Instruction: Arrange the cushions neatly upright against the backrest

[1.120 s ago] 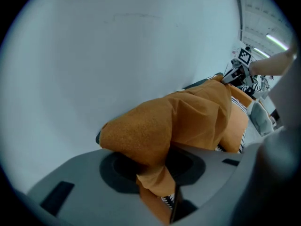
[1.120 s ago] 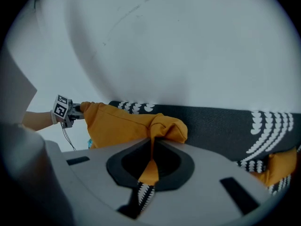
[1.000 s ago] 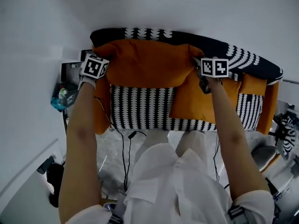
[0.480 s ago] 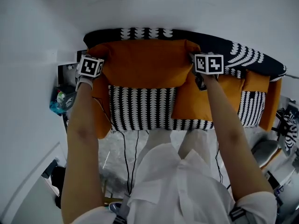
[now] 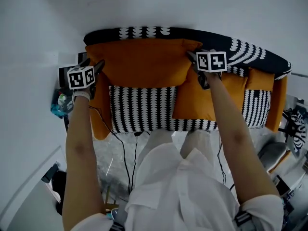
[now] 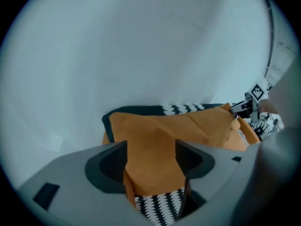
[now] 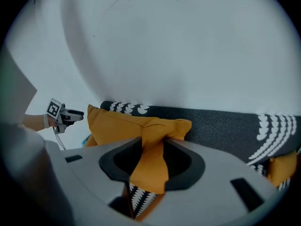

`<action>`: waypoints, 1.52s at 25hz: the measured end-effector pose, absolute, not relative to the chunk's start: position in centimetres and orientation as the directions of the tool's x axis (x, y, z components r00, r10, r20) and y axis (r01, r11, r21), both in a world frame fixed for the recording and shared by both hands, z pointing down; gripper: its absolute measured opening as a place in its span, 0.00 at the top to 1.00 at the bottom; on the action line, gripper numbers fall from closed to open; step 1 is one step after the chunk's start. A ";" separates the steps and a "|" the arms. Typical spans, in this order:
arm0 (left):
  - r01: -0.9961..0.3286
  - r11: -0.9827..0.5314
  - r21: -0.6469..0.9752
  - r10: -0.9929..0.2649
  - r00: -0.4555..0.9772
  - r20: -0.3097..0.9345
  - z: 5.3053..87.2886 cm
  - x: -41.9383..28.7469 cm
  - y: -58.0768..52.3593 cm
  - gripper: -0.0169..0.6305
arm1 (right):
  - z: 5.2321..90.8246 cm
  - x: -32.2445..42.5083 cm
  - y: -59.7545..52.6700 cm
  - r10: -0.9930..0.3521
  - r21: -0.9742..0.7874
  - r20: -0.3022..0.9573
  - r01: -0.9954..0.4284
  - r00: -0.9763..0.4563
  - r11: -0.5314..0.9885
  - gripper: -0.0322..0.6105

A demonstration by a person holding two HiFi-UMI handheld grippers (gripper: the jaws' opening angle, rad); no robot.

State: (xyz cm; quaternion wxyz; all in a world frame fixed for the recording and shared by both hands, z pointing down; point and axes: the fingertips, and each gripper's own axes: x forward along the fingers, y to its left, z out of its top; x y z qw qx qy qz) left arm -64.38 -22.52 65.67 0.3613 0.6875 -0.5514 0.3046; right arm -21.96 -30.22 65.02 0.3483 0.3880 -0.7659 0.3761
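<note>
big cushion (image 5: pixel 142 61): orange, upright along the backrest (image 5: pixel 144 32) at the sofa's left end, bottom edge on the striped seat (image 5: pixel 139 109)
left gripper (image 6: pixel 151 157): at the cushion's left end; jaws have just been opening & stand wide apart; orange cloth shows betw. them, not pinched
right gripper (image 7: pixel 151 159): at the cushion's top right corner; jaws have just been opening, now partway apart; the corner's cloth lies betw. them & fills the gap
2nd cushion (image 5: pixel 195 100): orange, on the seat just right of the big one, under the right forearm, partly behind the big cushion's right edge
wall (image 5: pixel 192 8): plain white, directly behind the backrest
</note>
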 end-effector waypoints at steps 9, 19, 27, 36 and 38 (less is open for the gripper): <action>-0.916 -0.257 0.310 -0.619 0.402 0.675 58.6 -49.1 -22.1 0.49 | 61.7 -15.3 -28.0 -0.376 -0.277 0.809 -0.857 -0.451 0.434 0.73; -0.834 -0.342 0.432 -0.462 0.550 0.696 62.6 -28.8 -15.2 0.55 | 64.9 0.8 -22.1 -0.317 -0.288 0.857 -0.888 -0.406 0.358 0.68; -0.819 -0.343 0.461 -0.339 0.565 0.752 69.0 -17.6 -12.3 0.55 | 70.0 12.9 -17.1 -0.254 -0.286 0.898 -0.915 -0.360 0.286 0.65; -0.841 -0.357 0.407 -0.212 0.497 0.841 75.9 -12.6 -10.6 0.54 | 77.2 21.3 -14.1 -0.171 -0.267 0.937 -0.941 -0.304 0.207 0.64; -0.849 -0.346 0.399 -0.200 0.482 0.853 77.1 -12.6 -10.5 0.54 | 78.4 22.4 -14.0 -0.159 -0.255 0.945 -0.947 -0.286 0.194 0.63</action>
